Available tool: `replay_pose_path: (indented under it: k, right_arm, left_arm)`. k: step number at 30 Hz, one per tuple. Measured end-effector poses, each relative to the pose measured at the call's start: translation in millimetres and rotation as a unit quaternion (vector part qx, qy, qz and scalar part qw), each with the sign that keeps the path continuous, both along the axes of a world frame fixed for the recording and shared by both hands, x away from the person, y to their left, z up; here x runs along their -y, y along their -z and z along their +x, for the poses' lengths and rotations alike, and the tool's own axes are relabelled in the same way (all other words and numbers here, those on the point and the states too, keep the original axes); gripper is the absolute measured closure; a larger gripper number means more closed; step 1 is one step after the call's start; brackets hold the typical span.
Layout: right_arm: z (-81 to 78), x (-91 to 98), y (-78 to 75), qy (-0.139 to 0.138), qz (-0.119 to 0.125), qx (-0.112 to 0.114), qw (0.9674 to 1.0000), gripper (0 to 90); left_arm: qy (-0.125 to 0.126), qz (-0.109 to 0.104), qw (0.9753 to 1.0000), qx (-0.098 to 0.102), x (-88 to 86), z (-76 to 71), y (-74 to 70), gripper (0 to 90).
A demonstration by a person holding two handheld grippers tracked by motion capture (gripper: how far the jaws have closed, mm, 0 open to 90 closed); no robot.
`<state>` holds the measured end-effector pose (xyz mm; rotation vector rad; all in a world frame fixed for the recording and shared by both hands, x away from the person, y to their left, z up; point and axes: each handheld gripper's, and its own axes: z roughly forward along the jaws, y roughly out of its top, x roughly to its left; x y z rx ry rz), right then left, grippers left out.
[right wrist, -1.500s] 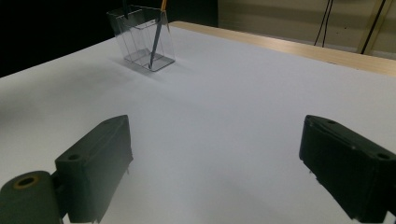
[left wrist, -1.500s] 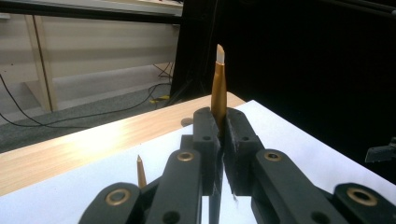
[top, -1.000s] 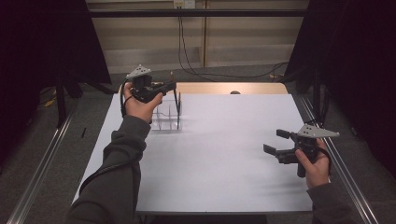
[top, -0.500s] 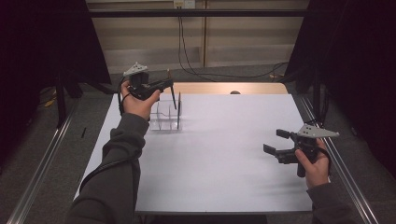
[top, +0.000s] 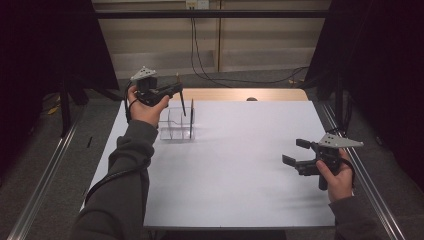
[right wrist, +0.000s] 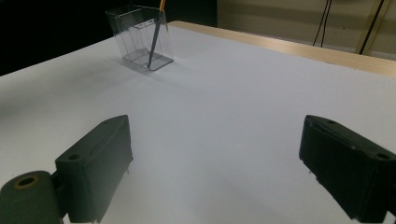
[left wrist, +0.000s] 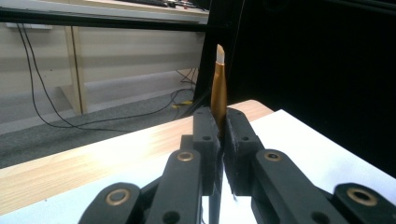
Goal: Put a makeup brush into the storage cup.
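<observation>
- High view: the left gripper [top: 172, 90] is held above the far left part of the white table [top: 240, 190], over a clear plastic holder [top: 175, 125], with the person's left hand [top: 145, 107] wrapped around its body.
- Its jaws are closed on a thin brush [top: 182, 97], whose dark handle slants down from the jaws toward the holder's open top.
- Whether the handle's lower end is inside the holder or just above its rim, I cannot tell from this view.
- A second thin brush [top: 191, 117] stands nearly upright in the holder's right compartment.
- Left gripper view: the two black jaws press together on the brush, and its gold ferrule with a pale angled tip rises straight up from between the pads [left wrist: 205, 135].
- Below the pads, the dark handle runs down between the jaw arms.
- High view: the right gripper [top: 297, 152] sits low over the table's right side, well apart from the holder, in the person's right hand [top: 337, 175].
- Right gripper view: its jaws stand wide apart with bare white table between them; they hold and touch nothing.
- Farther off in that view, the holder stands on the table with the one brush leaning inside it.
</observation>
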<state>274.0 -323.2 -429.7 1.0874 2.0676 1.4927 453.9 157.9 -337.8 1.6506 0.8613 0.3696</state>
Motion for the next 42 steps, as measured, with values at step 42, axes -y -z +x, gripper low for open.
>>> replay_pose_path:
  k: [42]
  right_arm:
    - [-0.2, -0.3, 0.1, -0.001, -0.003, 0.0, 1.0, 8.7]
  left_arm:
    - [-0.005, 0.018, 0.9998, -0.012, 3.6, -1.5, 21.3, 84.2]
